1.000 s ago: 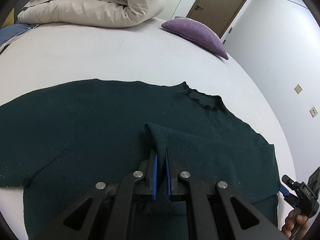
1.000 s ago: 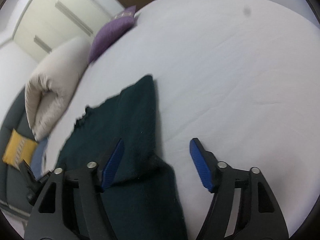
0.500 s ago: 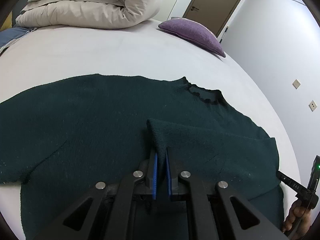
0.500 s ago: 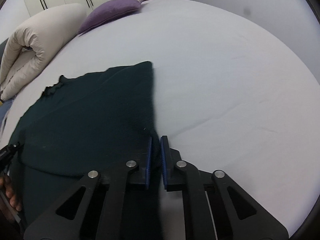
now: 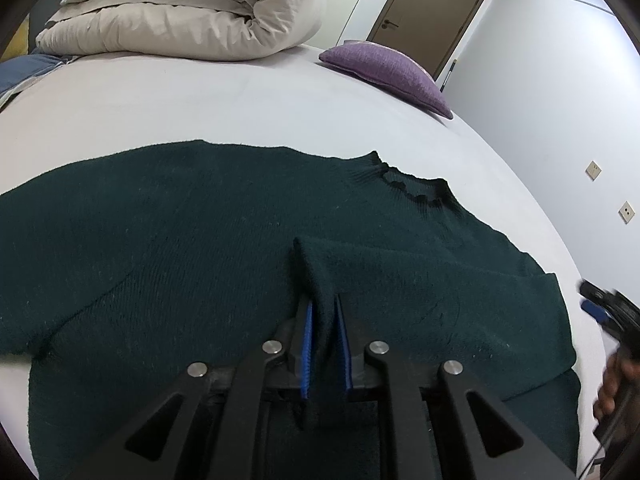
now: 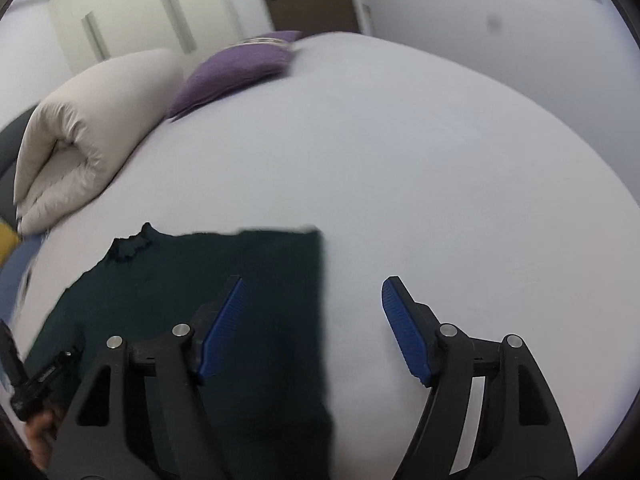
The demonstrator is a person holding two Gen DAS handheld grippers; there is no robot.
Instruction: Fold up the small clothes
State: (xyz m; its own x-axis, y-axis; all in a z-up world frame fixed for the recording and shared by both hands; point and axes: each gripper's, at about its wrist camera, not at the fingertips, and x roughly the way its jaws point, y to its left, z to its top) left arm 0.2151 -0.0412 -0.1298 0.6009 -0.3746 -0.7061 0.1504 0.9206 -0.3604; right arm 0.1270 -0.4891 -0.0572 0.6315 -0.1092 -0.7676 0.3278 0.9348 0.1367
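A bedroom with pale walls: a wide bed (image 5: pixel 168 112) covered in a smooth white sheet fills both views. In the left wrist view, a rolled cream duvet (image 5: pixel 192 12) lies at the upper left, a purple cushion (image 5: pixel 384 72) sits at the upper centre right, and a brown door (image 5: pixel 428 16) stands behind it at the top. A dark green knitted sweater (image 5: pixel 160 240) is spread flat on the sheet across the middle of this view, its ribbed neck at centre right. Its sleeve (image 5: pixel 400 276) is folded in over the body, running from the right side toward the lower centre. The left gripper (image 5: pixel 324 340) sits at the bottom centre; its blue pads (image 5: pixel 307 348) stand close together with the sleeve end pinched up between them, and the jaws have just been easing apart a little, the fabric still between them. At the right edge, part of the right gripper (image 5: pixel 600 308) and the person's hand (image 5: pixel 616 384) holding it show, blurred. In the right wrist view, which is slightly blurred, the sweater lies in the lower left, its straight folded edge running down the centre. The right gripper's jaws stand wide apart over that edge and the bare sheet, having just opened, with nothing gripped; its left pad hangs over the sweater, its right pad over the sheet.
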